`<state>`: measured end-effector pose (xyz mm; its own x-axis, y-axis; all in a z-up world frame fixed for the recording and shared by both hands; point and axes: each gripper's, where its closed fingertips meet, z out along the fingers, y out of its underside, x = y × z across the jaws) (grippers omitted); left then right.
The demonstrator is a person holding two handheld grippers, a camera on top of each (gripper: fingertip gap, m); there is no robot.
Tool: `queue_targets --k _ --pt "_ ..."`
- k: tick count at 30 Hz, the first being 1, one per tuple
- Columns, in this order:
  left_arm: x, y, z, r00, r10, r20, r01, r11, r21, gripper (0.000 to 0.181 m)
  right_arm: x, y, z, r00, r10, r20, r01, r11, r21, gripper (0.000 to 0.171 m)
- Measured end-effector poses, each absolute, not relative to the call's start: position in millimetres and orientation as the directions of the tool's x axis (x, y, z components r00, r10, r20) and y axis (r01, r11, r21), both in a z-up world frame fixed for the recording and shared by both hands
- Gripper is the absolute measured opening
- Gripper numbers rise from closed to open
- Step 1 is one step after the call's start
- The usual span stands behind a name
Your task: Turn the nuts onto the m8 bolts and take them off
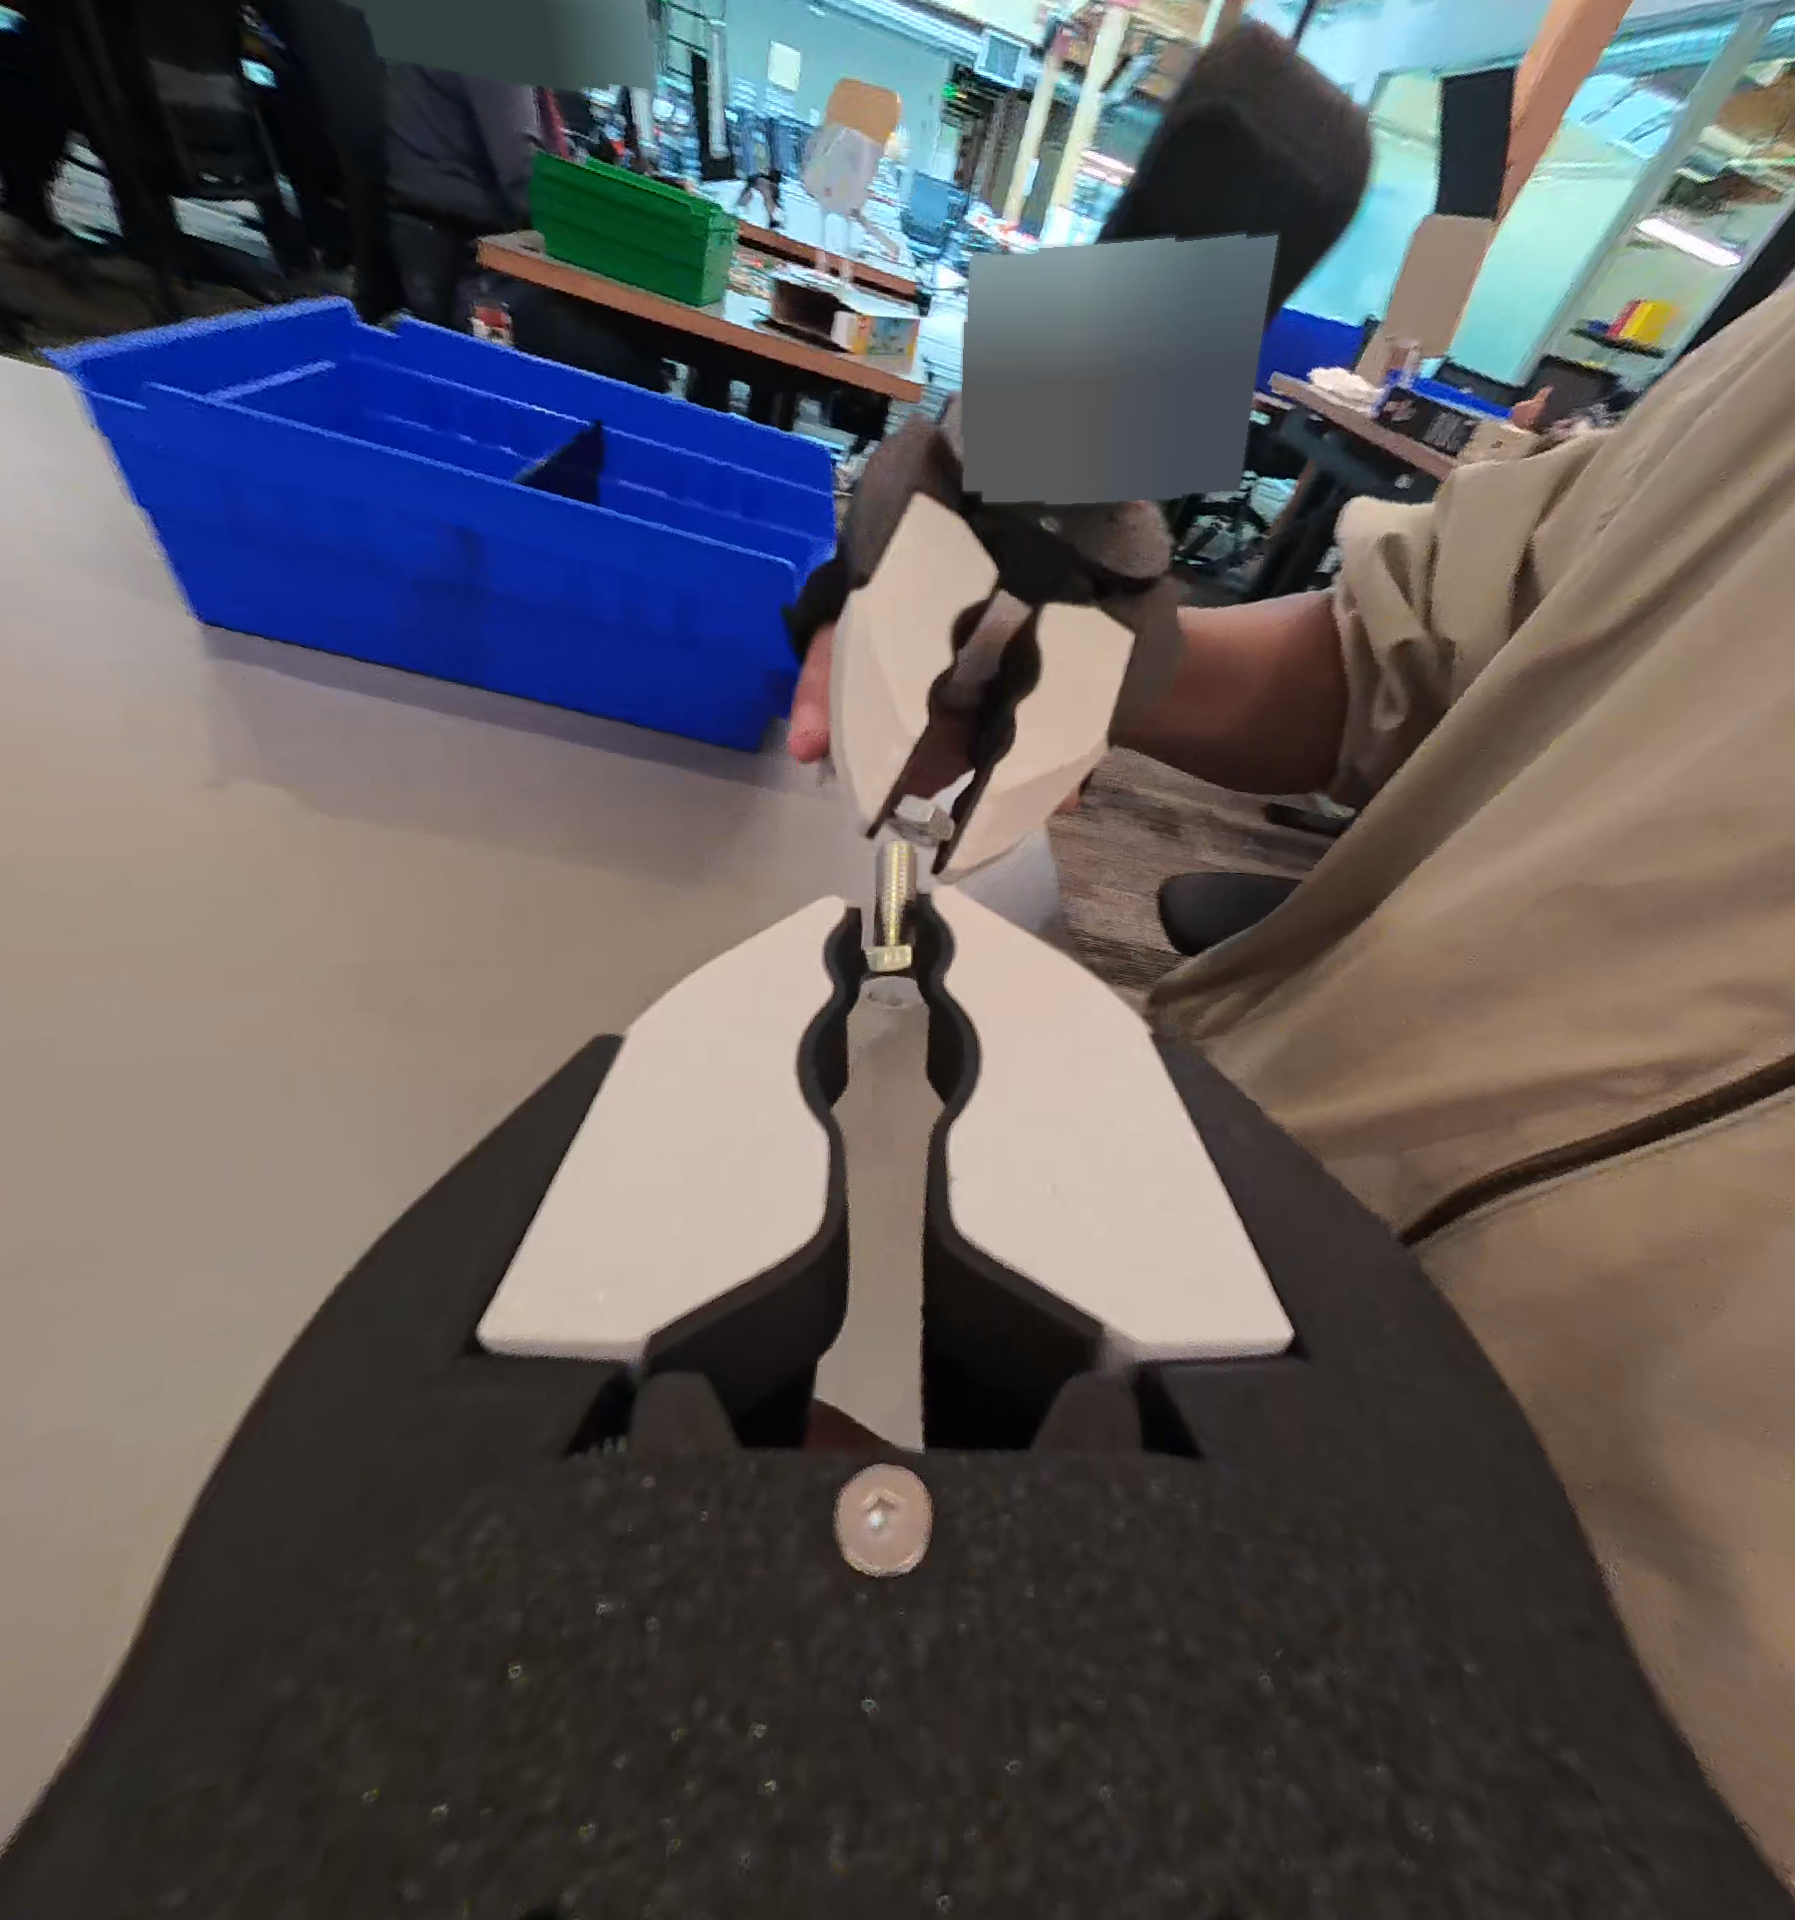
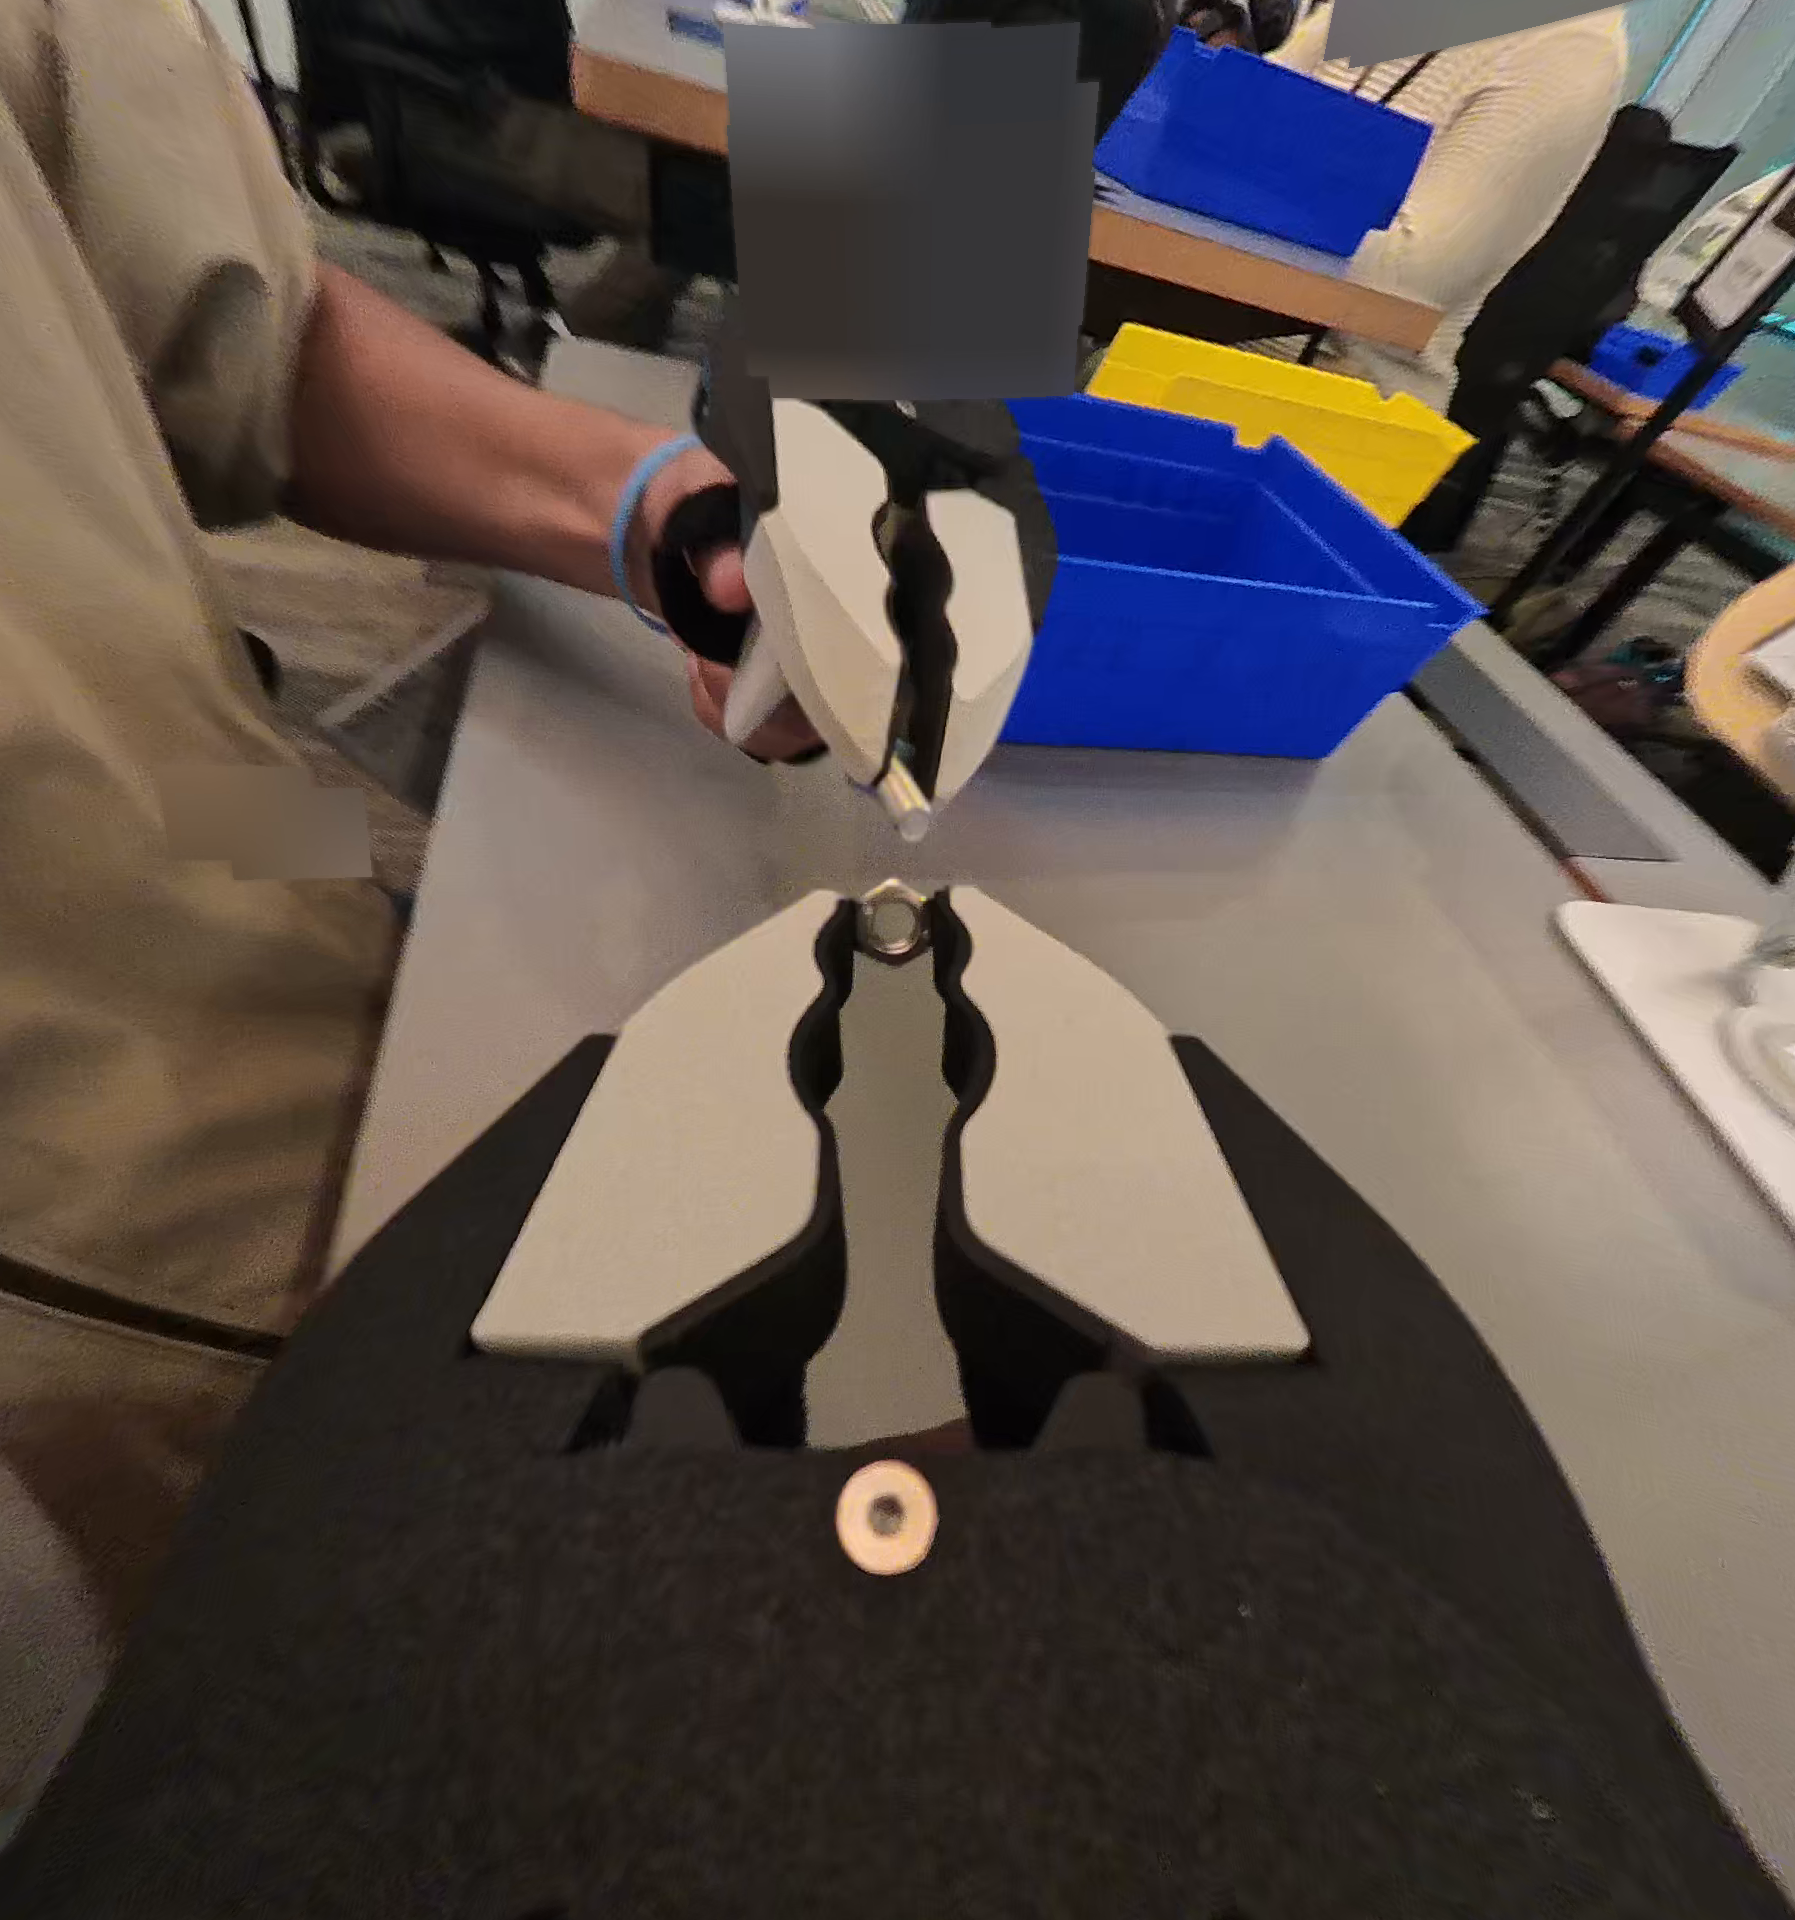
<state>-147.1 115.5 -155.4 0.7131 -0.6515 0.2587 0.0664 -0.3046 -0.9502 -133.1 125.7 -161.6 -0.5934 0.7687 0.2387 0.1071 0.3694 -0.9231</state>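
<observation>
My left gripper point(image 1: 890, 940) is shut on a silver bolt point(image 1: 893, 896), gripping it near the hex head with the threaded shank pointing away. My right gripper point(image 2: 893, 925) is shut on a silver hex nut point(image 2: 891, 923). In the left wrist view the right gripper point(image 1: 919, 826) holds the nut point(image 1: 914, 823) at the tip of the bolt's thread. In the right wrist view the left gripper point(image 2: 898, 784) holds the bolt point(image 2: 903, 805) pointing toward the nut, with a small gap between them. Both are held above the grey table point(image 1: 249, 935).
A blue divided bin point(image 1: 457, 540) stands on the table behind the grippers and also shows in the right wrist view point(image 2: 1205, 613). A white tray with clear glassware point(image 2: 1766, 1049) lies at the right. The person's beige shirt point(image 1: 1599, 935) is close at the side. A yellow bin point(image 2: 1288, 416) stands farther back. Only a small space, under 4 cm, lies between the two pairs of fingers.
</observation>
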Motion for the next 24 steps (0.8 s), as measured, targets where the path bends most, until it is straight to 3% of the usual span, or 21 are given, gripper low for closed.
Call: queue_targets --k 4,7,13,18,24 --pt "-178.0 131.2 -159.2 0.863 -0.480 0.159 0.035 -0.257 -0.966 0.010 -150.7 151.5 -163.9 -0.415 0.848 0.330 0.190 0.435 -0.880 0.014" --pt "-212.2 143.7 -165.7 0.971 -0.231 0.058 -0.001 -0.247 -0.969 0.010 -163.6 171.4 -164.1 -0.214 0.910 0.355 0.271 0.404 -0.873 0.014" --pt "-264.1 137.1 -177.9 0.967 0.253 -0.044 0.015 -0.228 -0.973 0.010 -174.0 198.2 -173.7 0.153 0.970 0.189 0.315 0.133 -0.940 0.014" --pt "-269.1 119.9 -187.9 0.923 0.384 -0.008 0.073 -0.197 -0.978 0.010 -166.6 208.8 -187.2 0.312 0.949 0.048 0.275 -0.042 -0.960 0.014" --pt "-270.8 114.3 -191.2 0.919 0.392 0.031 0.112 -0.186 -0.976 0.009 -160.7 214.3 -191.0 0.327 0.944 0.046 0.281 -0.051 -0.958 0.014"
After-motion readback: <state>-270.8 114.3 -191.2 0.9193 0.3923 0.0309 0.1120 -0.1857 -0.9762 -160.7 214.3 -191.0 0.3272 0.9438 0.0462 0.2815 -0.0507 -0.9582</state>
